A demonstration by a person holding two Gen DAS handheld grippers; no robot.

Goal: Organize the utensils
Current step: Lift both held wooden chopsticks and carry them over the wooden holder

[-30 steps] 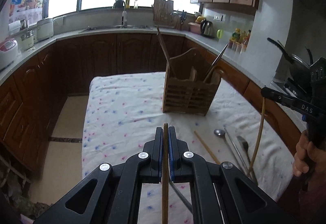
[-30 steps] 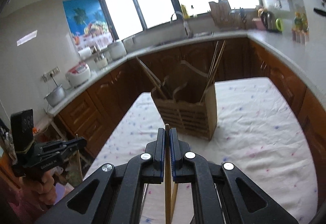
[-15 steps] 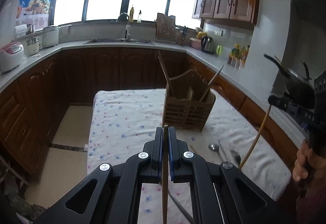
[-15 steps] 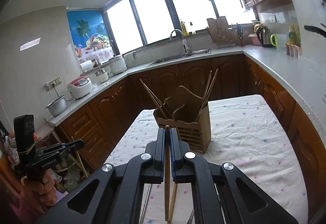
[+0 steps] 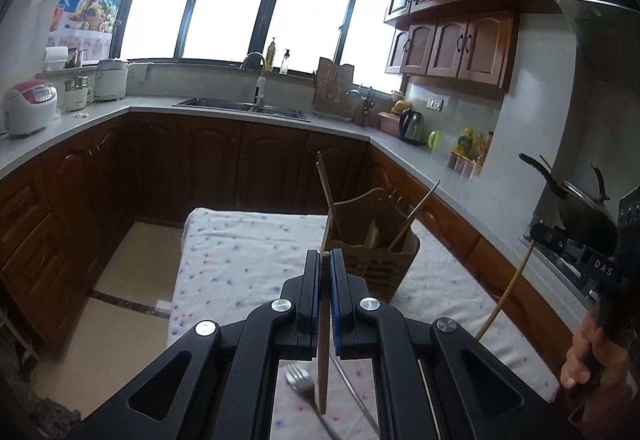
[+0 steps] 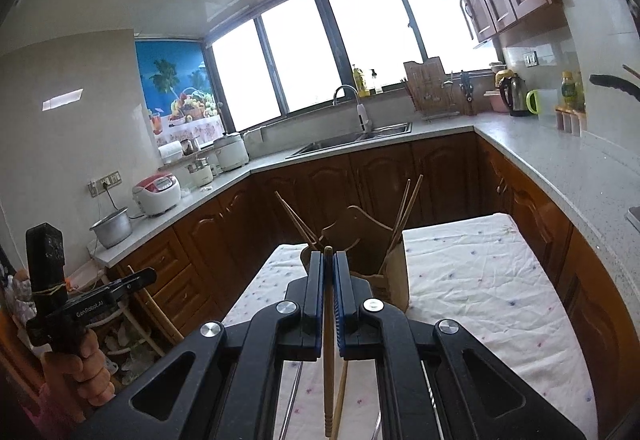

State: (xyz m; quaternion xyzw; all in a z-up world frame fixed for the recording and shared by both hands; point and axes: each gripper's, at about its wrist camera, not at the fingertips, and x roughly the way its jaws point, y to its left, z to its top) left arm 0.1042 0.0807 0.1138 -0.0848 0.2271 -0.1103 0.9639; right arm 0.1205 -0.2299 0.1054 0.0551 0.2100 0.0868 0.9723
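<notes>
Left gripper (image 5: 325,272): pinching chopstick (image 5: 322,360). Right gripper (image 6: 328,272): pinching second chopstick (image 6: 329,380). Holder (image 5: 374,260): table's far end. Risk: thin sticks may pivot, missing their slot.

right gripper (image 5: 536,236) body, seen from left wrist: "DAS"
left gripper (image 6: 150,274) arm, seen from right wrist: "GenRobot.AI"

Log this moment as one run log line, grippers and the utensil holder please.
left gripper: shut on chopstick | right gripper: shut on chopstick | wooden holder: upright on table, ahead | fork: on cloth
</notes>
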